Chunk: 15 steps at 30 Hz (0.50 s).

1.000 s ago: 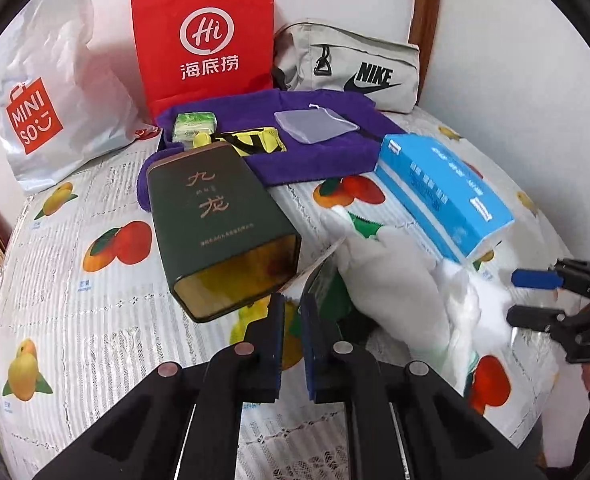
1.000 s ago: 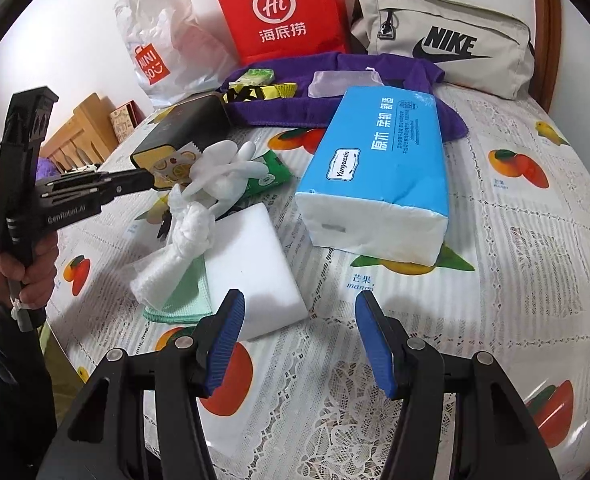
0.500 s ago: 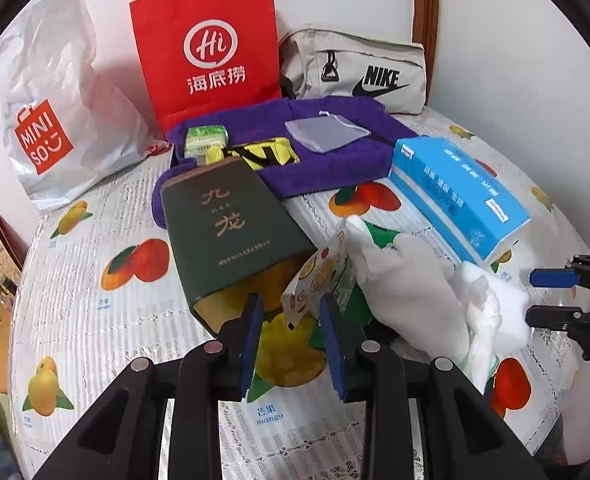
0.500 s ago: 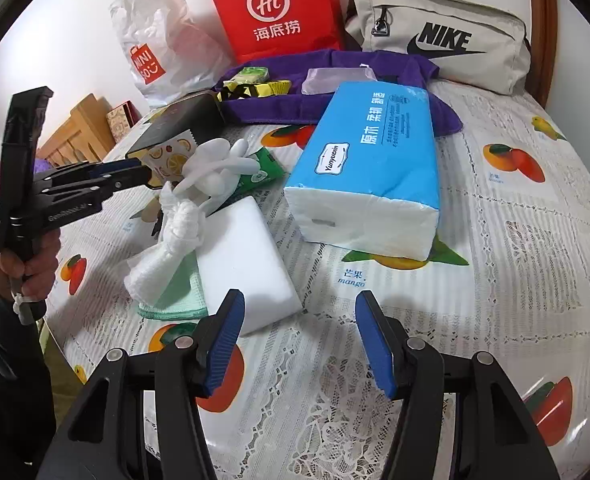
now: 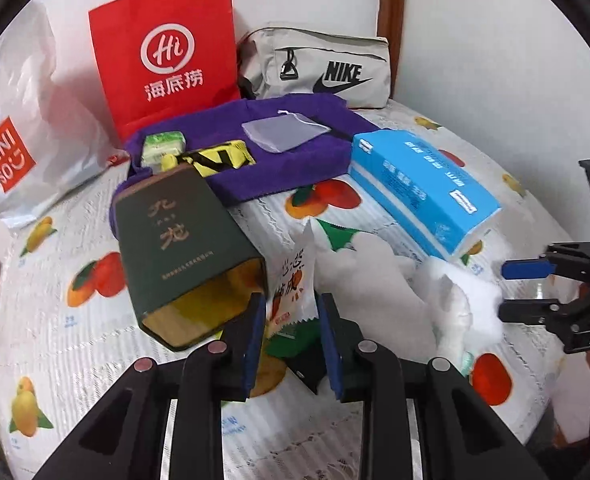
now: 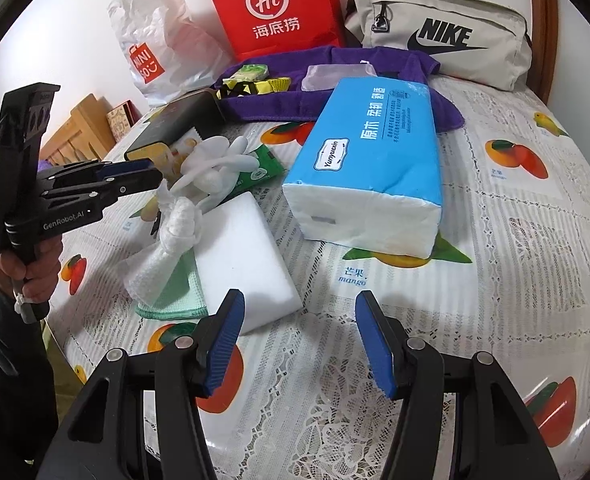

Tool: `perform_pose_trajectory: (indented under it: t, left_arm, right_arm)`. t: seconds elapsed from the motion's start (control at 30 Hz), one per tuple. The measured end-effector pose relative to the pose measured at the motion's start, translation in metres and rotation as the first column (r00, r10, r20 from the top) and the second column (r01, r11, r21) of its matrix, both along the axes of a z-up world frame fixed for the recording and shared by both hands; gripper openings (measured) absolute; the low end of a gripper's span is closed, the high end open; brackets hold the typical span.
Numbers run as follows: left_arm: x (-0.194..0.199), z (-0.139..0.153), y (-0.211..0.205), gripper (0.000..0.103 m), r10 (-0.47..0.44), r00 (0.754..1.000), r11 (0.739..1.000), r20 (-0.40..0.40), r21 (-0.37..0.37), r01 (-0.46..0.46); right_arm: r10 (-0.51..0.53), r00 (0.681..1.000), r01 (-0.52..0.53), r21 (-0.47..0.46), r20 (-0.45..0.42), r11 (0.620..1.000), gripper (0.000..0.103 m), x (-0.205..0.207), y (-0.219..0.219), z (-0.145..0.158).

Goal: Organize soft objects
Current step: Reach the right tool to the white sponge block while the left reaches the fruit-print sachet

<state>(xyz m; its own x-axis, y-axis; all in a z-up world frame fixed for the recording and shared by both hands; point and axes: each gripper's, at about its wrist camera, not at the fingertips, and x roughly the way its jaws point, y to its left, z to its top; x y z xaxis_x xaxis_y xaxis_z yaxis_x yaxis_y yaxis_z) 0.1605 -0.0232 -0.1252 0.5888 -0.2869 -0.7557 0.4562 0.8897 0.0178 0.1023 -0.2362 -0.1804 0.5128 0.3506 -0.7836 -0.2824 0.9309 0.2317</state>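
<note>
My left gripper (image 5: 291, 312) stands open, and a white snack packet (image 5: 293, 280) stands upright between its blue pads, which do not press on it. The packet leans between a dark green box (image 5: 175, 236) and a pile of white gloves (image 5: 375, 280). In the right wrist view the left gripper (image 6: 151, 174) points at that pile (image 6: 215, 164). My right gripper (image 6: 299, 312) is open over the tablecloth with nothing in it, just in front of a white sponge block (image 6: 243, 256). A green cloth (image 6: 183, 296) and white netting (image 6: 155, 264) lie beside the sponge.
A blue tissue pack (image 6: 371, 160) lies mid-table. A purple towel (image 5: 295, 152) behind it carries small packets and a clear pouch. A red paper bag (image 5: 167, 56), a grey Nike bag (image 5: 327, 68) and a Miniso plastic bag (image 5: 11, 148) line the wall. A hand (image 6: 27, 268) holds the left gripper.
The left gripper's jaws were pinched on the snack packet and have opened, letting go of it. The left view rolled slightly. The right gripper has not moved.
</note>
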Motion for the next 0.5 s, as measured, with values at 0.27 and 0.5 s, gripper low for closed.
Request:
perform_pose_trajectory:
  t: [0.27, 0.5]
  left_arm:
    - [0.015, -0.01, -0.018, 0.024, -0.027, 0.999, 0.999, -0.037, 0.032, 0.028]
    - [0.018, -0.011, -0.016, 0.008, 0.024, 1.0, 0.999, -0.017, 0.027, -0.023]
  right_arm:
    - [-0.001, 1.0, 0.001, -0.001, 0.002, 1.0, 0.057, 0.001, 0.0, 0.0]
    - [0.027, 0.999, -0.027, -0.012, 0.032, 1.0, 0.057, -0.004, 0.004, 0.007]
